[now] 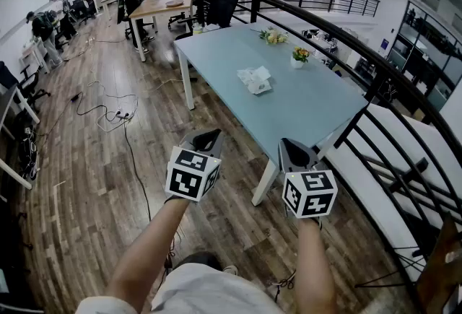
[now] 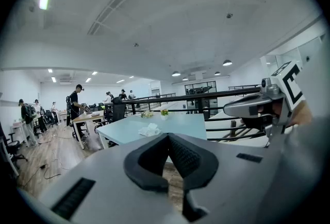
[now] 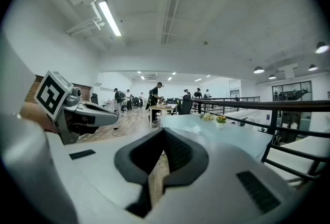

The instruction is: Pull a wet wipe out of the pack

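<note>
The wet wipe pack [image 1: 255, 79] is a pale, crumpled-looking packet lying near the middle of the light blue table [image 1: 317, 107]. I hold both grippers side by side in the air in front of the table's near end, well short of the pack. The left gripper [image 1: 207, 136] is shut with nothing in it. The right gripper [image 1: 294, 149] is also shut and empty. In the left gripper view the closed jaw tips [image 2: 167, 135] point toward the table, with the pack [image 2: 149, 129] small in the distance just left of them. The right gripper view shows closed jaws [image 3: 164, 130] and the table beyond.
Two small flower pots [image 1: 300, 55] [image 1: 273, 37] stand at the table's far side. A black railing [image 1: 375, 67] curves along the table's right. Cables [image 1: 108, 110] lie on the wooden floor to the left. People work at a wooden desk [image 1: 162, 6] at the back.
</note>
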`<state>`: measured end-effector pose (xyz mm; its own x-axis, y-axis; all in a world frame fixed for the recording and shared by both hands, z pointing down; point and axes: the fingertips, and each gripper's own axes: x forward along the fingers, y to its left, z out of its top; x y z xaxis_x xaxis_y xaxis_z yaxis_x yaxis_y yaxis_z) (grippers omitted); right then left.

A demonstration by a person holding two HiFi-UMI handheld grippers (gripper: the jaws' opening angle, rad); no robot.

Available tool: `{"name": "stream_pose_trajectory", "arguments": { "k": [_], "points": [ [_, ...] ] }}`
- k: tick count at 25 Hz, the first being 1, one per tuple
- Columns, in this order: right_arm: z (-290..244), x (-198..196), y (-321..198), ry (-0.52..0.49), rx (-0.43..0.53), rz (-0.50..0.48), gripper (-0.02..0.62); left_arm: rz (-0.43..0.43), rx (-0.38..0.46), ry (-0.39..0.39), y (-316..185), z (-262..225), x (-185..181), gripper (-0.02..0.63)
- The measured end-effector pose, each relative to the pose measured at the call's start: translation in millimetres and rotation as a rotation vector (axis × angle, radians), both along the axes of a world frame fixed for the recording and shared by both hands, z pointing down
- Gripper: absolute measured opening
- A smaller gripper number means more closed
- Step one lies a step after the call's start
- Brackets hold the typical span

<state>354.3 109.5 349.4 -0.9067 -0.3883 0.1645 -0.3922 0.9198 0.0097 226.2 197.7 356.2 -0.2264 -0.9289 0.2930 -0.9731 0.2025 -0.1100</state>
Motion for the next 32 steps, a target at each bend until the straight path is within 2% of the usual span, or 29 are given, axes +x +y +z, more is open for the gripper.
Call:
{"name": "stream_pose_trajectory", "arguments": {
  "k": [7, 16, 22, 32],
  "points": [
    [6, -1, -3, -0.001, 0.002, -0.001, 0.005, 0.001, -0.004, -0.001, -6, 5, 0, -0.003],
    [10, -20, -7, 0.012, -0.013, -0.012, 0.006, 0.001, -0.008, 0.012, -10, 9, -16, -0.005],
    [12, -43, -18, 0.022, -0.018, -0.006, 0.035, 0.013, -0.010, 0.027, -24, 15, -39, -0.005],
    [12, -98, -45, 0.039, -0.024, 0.020, 0.081, 0.049, -0.014, 0.041, -61, 15, -96, -0.003]
  ]
}}
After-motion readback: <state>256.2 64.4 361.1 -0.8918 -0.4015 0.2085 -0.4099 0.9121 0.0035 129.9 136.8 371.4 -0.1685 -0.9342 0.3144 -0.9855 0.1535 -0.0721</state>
